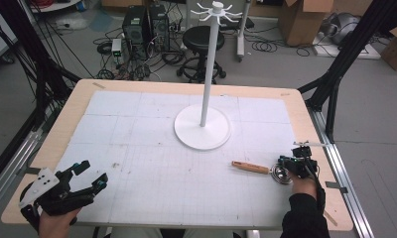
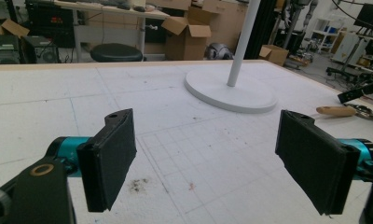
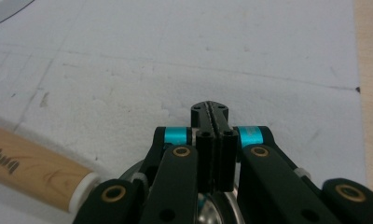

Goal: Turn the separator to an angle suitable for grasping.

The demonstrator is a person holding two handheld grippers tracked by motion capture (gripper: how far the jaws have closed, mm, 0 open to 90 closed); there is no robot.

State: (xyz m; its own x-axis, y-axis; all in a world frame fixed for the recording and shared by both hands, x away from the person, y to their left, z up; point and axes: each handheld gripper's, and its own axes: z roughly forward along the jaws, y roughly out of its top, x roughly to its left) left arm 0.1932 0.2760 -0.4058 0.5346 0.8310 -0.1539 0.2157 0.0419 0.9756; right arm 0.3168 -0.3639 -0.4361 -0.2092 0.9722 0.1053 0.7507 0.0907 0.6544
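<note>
The left hand-held gripper [image 1: 93, 174] rests with jaws wide apart; the right hand-held gripper [image 1: 287, 164] has jaws pressed together.

Your ladle [image 1: 266, 169] lies on the table [image 1: 137, 144] near its right edge, in front of the stand [image 1: 202, 126], handle pointing left, bowl under your right gripper [image 1: 289, 164].

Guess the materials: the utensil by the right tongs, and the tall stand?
Utensil handle: looks like varnished wood, tan with visible grain and printed lettering, ending in a white collar, perhaps plastic. Its round head: shiny and reflective, probably polished steel. Stand: uniform matte white on the disc base and pole, either painted metal or plastic; the look leaves that open.
</note>
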